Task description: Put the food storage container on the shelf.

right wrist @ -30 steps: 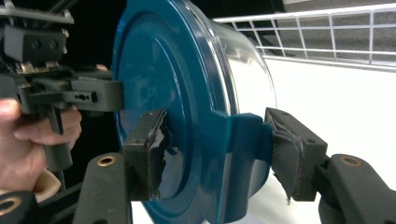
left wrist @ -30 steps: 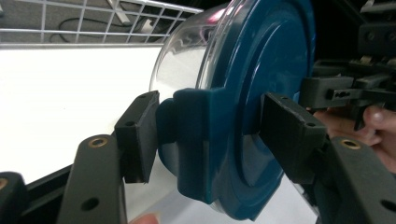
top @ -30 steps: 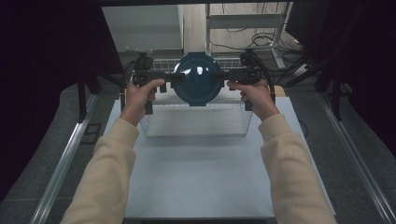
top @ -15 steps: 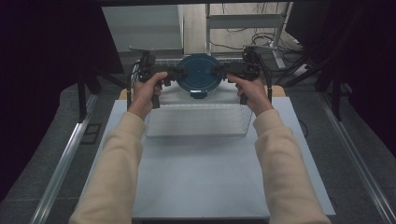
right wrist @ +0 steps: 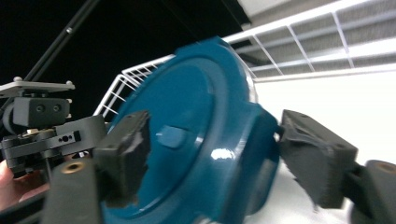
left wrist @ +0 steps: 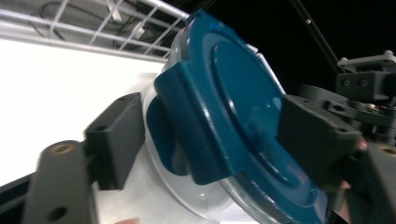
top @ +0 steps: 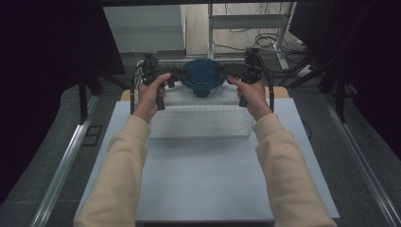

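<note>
Container (left wrist: 187,205) under blue lid (left wrist: 233,116) is cut off at 6 o'clock edge in left gripper view; its contents can't be told. Right gripper view is blurred.

Seen from above, the left hand-held gripper (top: 174,75) and the right hand-held gripper (top: 231,72) flank a round container with a blue lid (top: 202,74) — one at each side of its rim. Both have just been opening their jaws, with the lid's edge between them. The container sits at the far end of a wire basket (top: 201,124) on the pale counter (top: 203,184). Cream sleeves (top: 118,170) come in from the bottom edge, and black cables loop off each gripper — dark floor lies beyond.
</note>
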